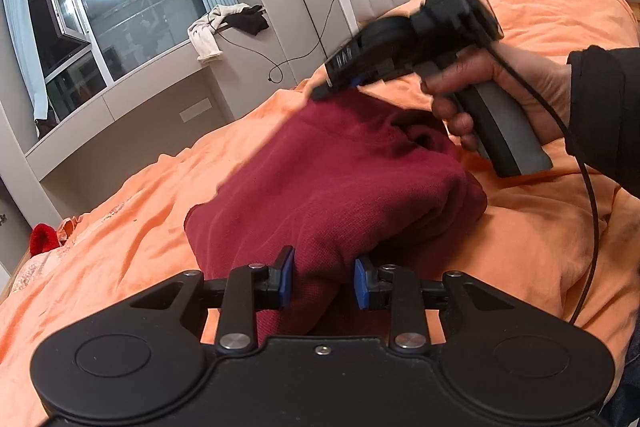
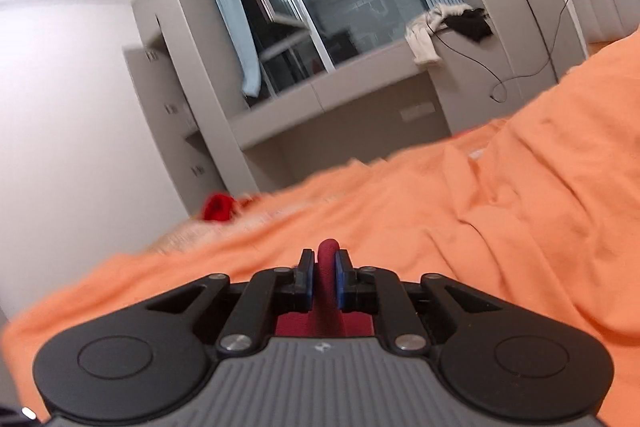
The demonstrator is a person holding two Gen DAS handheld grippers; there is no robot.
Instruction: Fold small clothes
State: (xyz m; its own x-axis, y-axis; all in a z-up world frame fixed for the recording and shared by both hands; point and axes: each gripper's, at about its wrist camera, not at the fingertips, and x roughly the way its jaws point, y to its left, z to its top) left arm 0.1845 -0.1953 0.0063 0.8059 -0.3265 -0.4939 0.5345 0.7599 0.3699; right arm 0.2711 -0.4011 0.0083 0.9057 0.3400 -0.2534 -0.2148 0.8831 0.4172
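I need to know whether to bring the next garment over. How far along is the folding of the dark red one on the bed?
Partly done: the dark red garment already lies doubled into a thick bundle on the orange bedcover. In hand: the left gripper clamps its near edge, and the right gripper pinches a fold of it at the far corner. Left: laying that corner down and releasing. It looks too early for the next one.

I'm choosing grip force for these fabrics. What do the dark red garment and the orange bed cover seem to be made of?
Dark red garment: looks like a soft knit, matte, with a fine ribbed grain; it bunches thickly where it is folded.
Orange bed cover: looks like a thin woven cloth, cotton or similar, smooth with a slight sheen; it lies in shallow creases. The exact fibre of either cannot be told.
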